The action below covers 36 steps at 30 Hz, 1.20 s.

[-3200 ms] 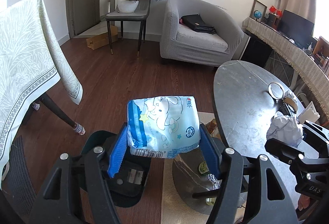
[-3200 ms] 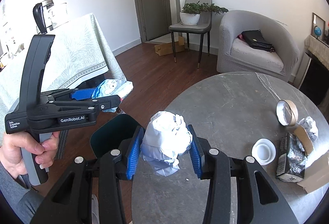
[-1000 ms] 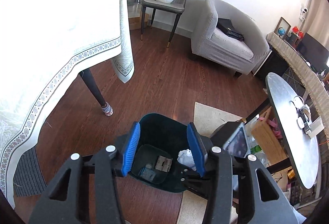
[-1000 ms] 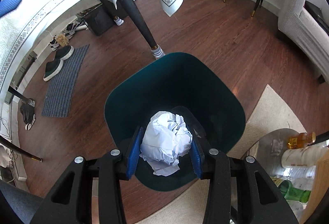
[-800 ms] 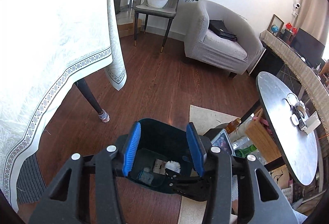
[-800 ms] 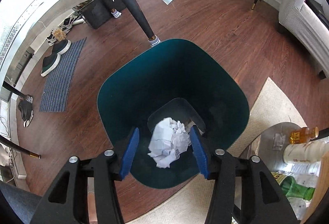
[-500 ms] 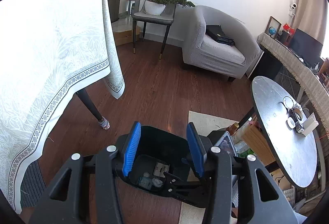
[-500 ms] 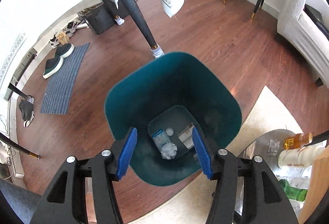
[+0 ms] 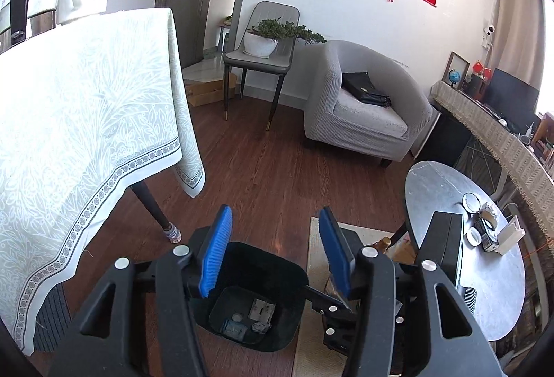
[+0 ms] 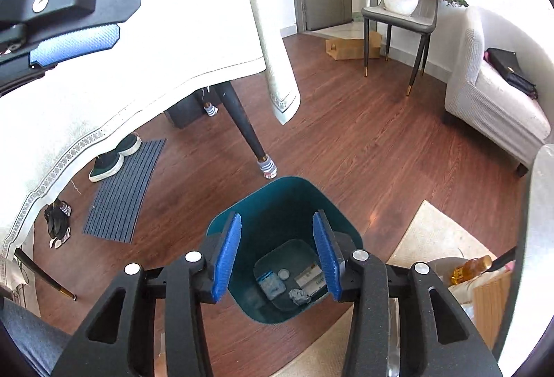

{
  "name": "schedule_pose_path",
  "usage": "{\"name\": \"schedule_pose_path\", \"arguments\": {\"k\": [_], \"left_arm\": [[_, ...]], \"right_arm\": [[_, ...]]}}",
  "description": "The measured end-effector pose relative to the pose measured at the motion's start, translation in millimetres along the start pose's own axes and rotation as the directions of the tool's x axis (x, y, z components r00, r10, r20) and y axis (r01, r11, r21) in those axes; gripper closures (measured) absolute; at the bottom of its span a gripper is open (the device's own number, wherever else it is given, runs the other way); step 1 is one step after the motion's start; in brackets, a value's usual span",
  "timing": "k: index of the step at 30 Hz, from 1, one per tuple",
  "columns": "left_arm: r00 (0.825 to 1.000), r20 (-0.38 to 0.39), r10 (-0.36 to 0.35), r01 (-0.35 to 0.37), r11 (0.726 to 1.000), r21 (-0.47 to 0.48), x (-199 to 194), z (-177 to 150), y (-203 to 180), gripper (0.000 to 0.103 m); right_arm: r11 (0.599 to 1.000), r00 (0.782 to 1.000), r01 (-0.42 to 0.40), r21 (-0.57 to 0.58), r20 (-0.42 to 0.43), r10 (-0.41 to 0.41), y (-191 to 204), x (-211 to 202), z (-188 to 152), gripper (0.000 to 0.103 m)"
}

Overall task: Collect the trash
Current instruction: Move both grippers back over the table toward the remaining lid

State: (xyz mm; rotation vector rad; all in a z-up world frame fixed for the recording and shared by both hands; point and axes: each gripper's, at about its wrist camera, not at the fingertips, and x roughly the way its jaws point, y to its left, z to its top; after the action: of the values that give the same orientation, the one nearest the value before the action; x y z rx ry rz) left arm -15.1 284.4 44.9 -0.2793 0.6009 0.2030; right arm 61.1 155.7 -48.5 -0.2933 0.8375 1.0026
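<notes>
Both loads dropped: crumpled white paper ball point(image 10: 300, 296) and blue-white tissue pack point(image 10: 272, 283) now lie inside dark teal plastic bin point(image 10: 277, 203); left gripper point(image 9: 275, 254) and right gripper point(image 10: 277, 254) above bin, wide open, empty.

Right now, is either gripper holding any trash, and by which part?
Nothing is held. The left gripper and right gripper are both open and empty above the teal bin.
</notes>
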Motion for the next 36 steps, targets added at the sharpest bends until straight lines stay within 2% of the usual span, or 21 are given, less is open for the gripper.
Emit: {"name": "schedule_pose_path", "arguments": {"k": [6, 17, 24, 30, 36], "left_arm": [[1.0, 0.024, -0.02, 0.019, 0.999, 0.047, 0.3, 1.4, -34.2, 0.046], [0.989, 0.008, -0.147, 0.145, 0.985, 0.097, 13.8, -7.7, -121.4, 0.038], [0.978, -0.027, -0.209, 0.211, 0.966, 0.153, 35.9, -21.8, -187.4, 0.034], [0.963, -0.084, -0.257, 0.268, 0.95, 0.158, 60.2, -36.5, -233.6, 0.032], [0.952, -0.134, -0.277, 0.3, 0.93, 0.213, 80.5, -52.2, -276.8, 0.032]], "right_arm": [[0.998, 0.998, 0.056, 0.013, 0.038, -0.057, -28.9, -45.8, -8.9, 0.06], [0.977, 0.976, 0.183, 0.107, 0.102, -0.193, -97.6, -133.4, -44.0, 0.06], [0.942, 0.945, 0.28, 0.183, 0.121, -0.304, -139.7, -177.0, -66.3, 0.06], [0.909, 0.916, 0.322, 0.265, 0.155, -0.37, -176.0, -218.1, -83.0, 0.06], [0.868, 0.884, 0.375, 0.324, 0.158, -0.441, -199.9, -243.7, -102.0, 0.06]]}}
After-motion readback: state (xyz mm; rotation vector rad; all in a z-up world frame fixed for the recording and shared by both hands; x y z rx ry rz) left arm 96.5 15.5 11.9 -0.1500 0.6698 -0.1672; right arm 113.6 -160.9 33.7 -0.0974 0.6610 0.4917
